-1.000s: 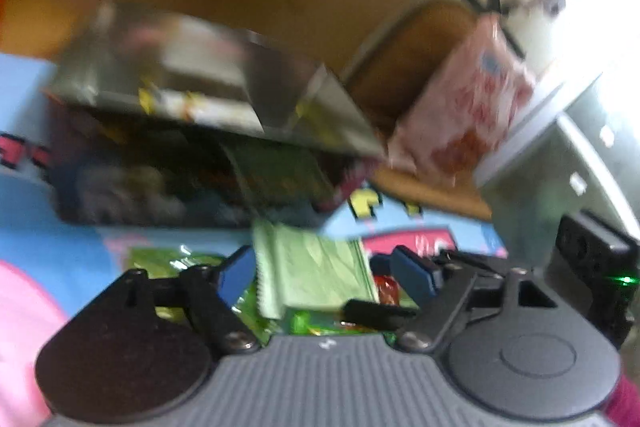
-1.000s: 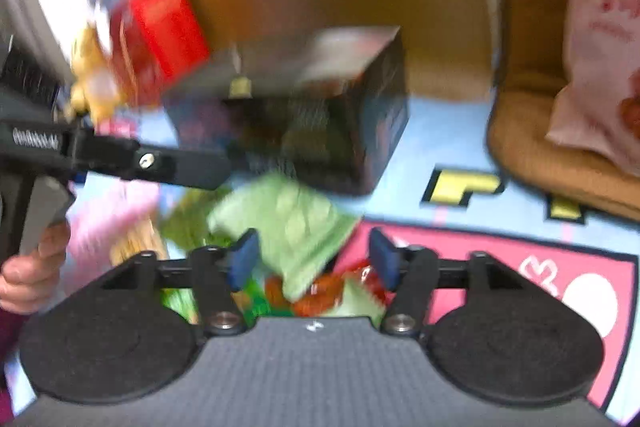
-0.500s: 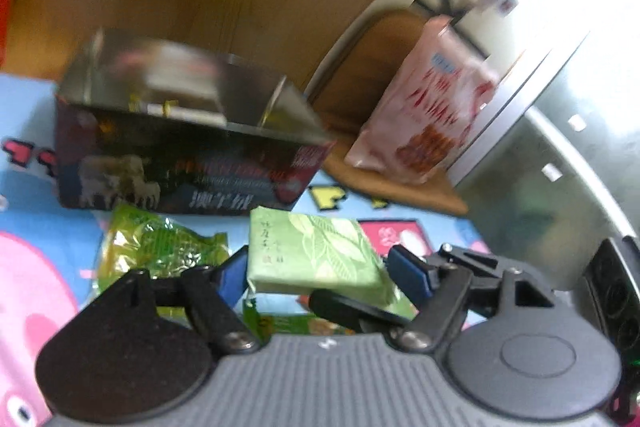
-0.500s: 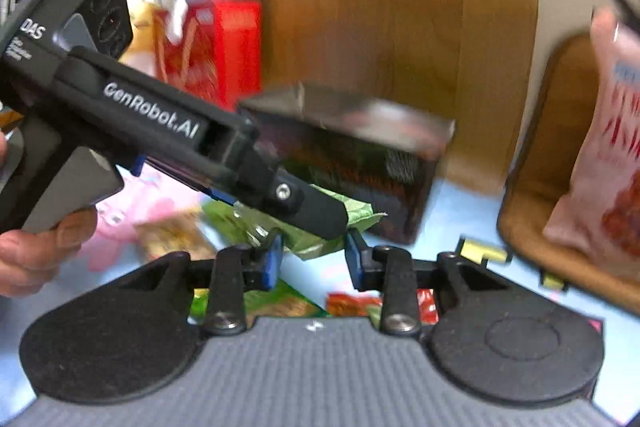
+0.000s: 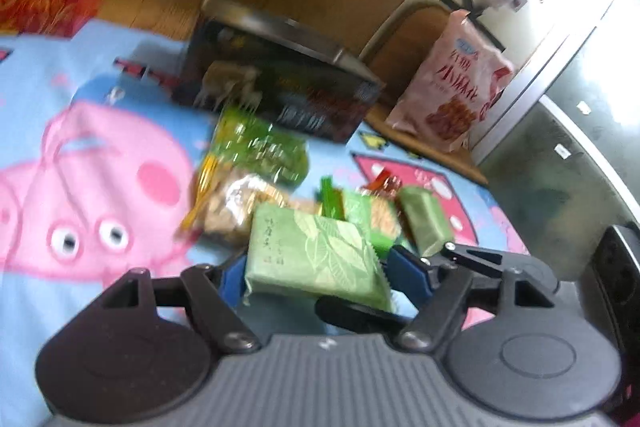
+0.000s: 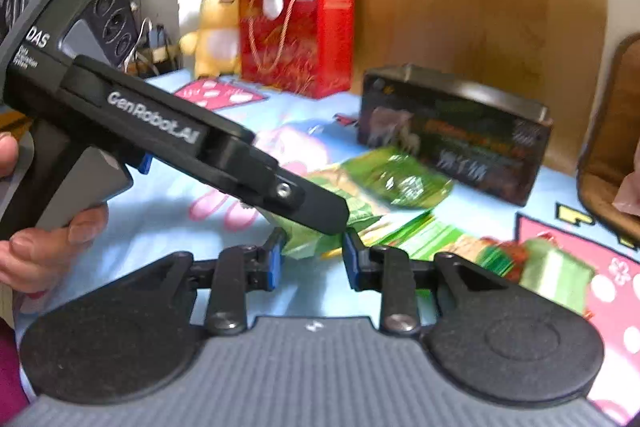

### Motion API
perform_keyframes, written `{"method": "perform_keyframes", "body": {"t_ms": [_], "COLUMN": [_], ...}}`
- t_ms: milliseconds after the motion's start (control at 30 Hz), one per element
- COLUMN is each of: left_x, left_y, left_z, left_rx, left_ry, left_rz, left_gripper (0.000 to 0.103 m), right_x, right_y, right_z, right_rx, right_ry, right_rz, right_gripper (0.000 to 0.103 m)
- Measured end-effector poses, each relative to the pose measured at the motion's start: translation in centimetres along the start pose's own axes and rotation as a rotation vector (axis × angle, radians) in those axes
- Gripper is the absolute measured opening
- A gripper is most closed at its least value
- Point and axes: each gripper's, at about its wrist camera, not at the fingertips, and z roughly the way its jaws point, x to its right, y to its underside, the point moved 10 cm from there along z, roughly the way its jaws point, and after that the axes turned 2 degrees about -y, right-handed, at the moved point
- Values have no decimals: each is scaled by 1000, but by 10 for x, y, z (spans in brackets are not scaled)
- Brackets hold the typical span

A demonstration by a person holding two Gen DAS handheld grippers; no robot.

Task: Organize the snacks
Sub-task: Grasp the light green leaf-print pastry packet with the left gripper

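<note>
My left gripper [image 5: 320, 273] is shut on a flat green leaf-print packet [image 5: 316, 255], one blue pad against each long side, held above the cartoon mat [image 5: 80, 147]. In the right wrist view one of the left gripper's fingers [image 6: 312, 207] slants in from the left. My right gripper [image 6: 312, 255] has narrowed, and its pads look pressed on a corner of that same green packet [image 6: 304, 243]. The dark open snack box [image 5: 280, 83] [image 6: 452, 139] stands beyond. Loose snacks lie before it: a shiny green bag [image 5: 260, 147], a clear biscuit bag [image 5: 232, 207] and a small green packet [image 5: 424, 223].
A pink snack bag [image 5: 456, 83] leans on a wooden seat at the right. A red gift bag [image 6: 296, 39] and two plush toys [image 6: 216, 27] stand at the mat's far left. A person's hand [image 6: 48, 239] grips the left tool's handle. A grey cabinet [image 5: 560, 167] borders the right.
Both grippers have drawn back from the dark box, which now sits farther off. The right jaws have narrowed sharply. The left gripper now crosses the right wrist view.
</note>
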Motion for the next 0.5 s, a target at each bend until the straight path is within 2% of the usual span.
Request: {"method": "perform_keyframes", "body": {"t_ms": [133,167,267,367,433,467,500], "left_x": [-1,-1,-4,-16,-22,-24,-25], "left_y": [8,9,5,-4,-6,-5,-1], "left_z": [1,0,-10,-23,-22,-19,-14], "left_rx": [-7,-5,8,42,34,16,-12], "left_ry": [-26,-29,-32,-33,-31,-28,-17], "left_rz": [35,45,50,19,-5,-13,-18], "left_gripper": [74,78,84,87,84,77,64], "right_x": [-5,-5,-5,-7,-7,-7,-7], "right_y": [6,8,11,15,16,17,16], "right_z": [8,8,8,3,1,1,2], "right_rx": [-28,-32,-39,-37,-35,-34,-33], "right_ry": [10,12,23,34,25,19,11], "right_rz": [-15,-11,-8,-26,-11,-3,2], "right_gripper": [36,36,53,56,56,56,52]}}
